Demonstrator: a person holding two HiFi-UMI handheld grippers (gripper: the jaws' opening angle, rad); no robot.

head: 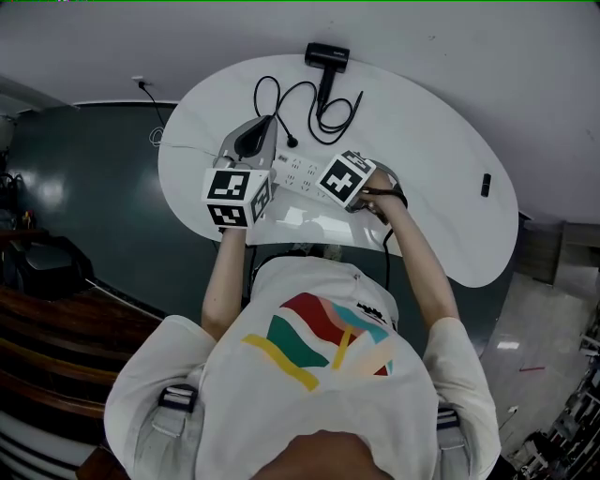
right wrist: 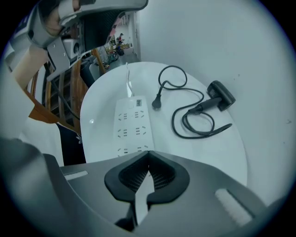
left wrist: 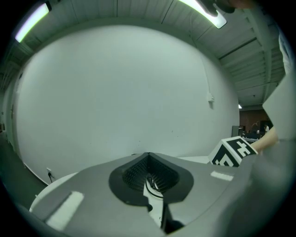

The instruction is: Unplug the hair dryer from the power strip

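Around you, listed: white kidney-shaped counter; plain pale wall behind it, with socket; dark teal floor; ceiling strip light overhead.

Person, one:
- White short-sleeved T-shirt with a red, teal, yellow and cream print.
- Grey strap with a dark buckle on each shoulder.

Left gripper and right gripper:
- Grey shells.
- Black ribbed pads at the jaws.
- A black-and-white marker cube behind the jaws.
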